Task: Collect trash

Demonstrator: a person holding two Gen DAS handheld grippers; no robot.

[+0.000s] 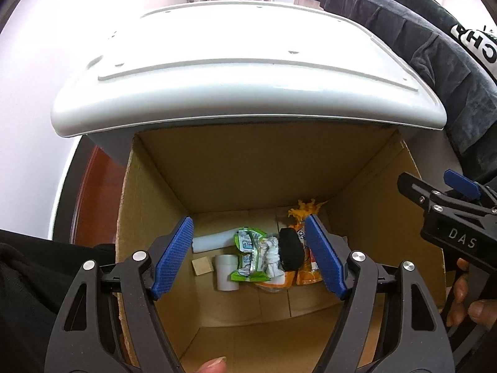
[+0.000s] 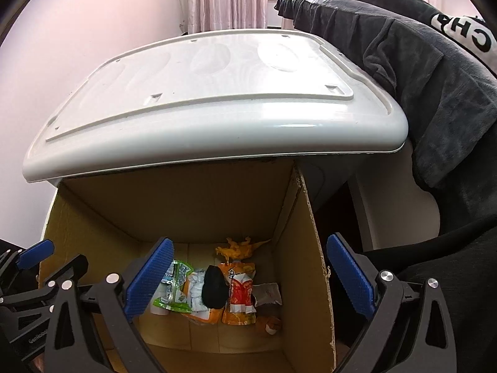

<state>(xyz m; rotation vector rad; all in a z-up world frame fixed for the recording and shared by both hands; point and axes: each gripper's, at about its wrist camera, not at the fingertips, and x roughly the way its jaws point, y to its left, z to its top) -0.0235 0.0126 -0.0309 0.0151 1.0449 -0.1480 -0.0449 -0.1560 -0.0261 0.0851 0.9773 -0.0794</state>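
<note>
An open cardboard box (image 1: pixel 248 171) (image 2: pixel 186 205) holds trash on its floor: a green wrapper (image 1: pixel 248 255) (image 2: pixel 174 289), crumpled white tissue (image 1: pixel 271 255), a black lump (image 1: pixel 290 248) (image 2: pixel 213 286), orange packets (image 1: pixel 306 267) (image 2: pixel 240 292), a white cup (image 1: pixel 226 272) and an orange scrap (image 2: pixel 239 248). My left gripper (image 1: pixel 248 258) hangs open above the box with nothing between its blue pads. My right gripper (image 2: pixel 250 279) is open and empty too, straddling the box's right wall. Each gripper shows at the edge of the other's view.
A white plastic top (image 1: pixel 248 71) (image 2: pixel 211 99) overhangs the box's far side. A dark garment (image 1: pixel 419 37) (image 2: pixel 419 62) is draped at the right. A grey wrapper (image 2: pixel 267 292) and a round orange thing (image 2: pixel 268 324) lie in the box. Fingers of a hand (image 1: pixel 478 310) show at the right edge.
</note>
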